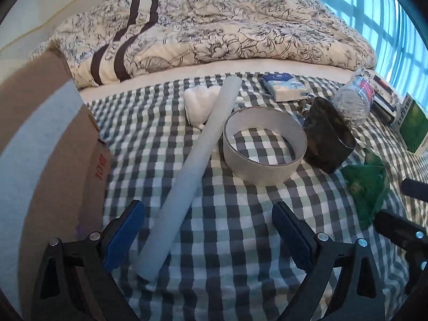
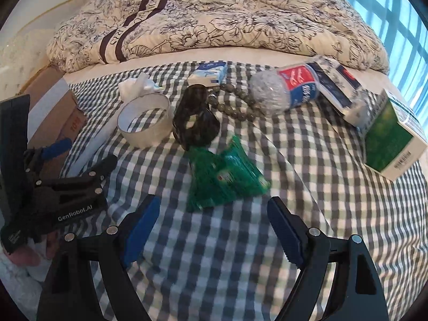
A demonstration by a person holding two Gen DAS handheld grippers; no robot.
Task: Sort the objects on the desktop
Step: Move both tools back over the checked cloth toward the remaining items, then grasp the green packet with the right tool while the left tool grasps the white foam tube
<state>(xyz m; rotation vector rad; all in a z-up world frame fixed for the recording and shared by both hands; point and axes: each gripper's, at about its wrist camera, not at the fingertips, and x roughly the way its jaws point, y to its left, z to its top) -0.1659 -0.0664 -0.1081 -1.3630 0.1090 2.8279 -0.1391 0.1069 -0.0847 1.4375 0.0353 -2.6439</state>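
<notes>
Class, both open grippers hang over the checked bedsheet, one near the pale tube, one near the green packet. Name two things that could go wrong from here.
1. The pale tube leans against the tape ring; lifting one end with the left gripper may nudge the ring.
2. The green packet is thin and flat on soft cloth, so the right gripper might pinch the checked bedsheet too.

We've got a gingham sheet [image 1: 240, 240] in grey, green and white covering the bed. Bunched up along the far side we see a cream duvet [image 1: 227, 34] with a dark line-drawn flower print and a few brown stripes near its left end. Off to the left there's a brown cardboard box [image 1: 53, 147] with red lettering on one flap, sitting right against the sheet's edge. On the right, a window [image 2: 388, 8] glows blue behind a grid.
</notes>
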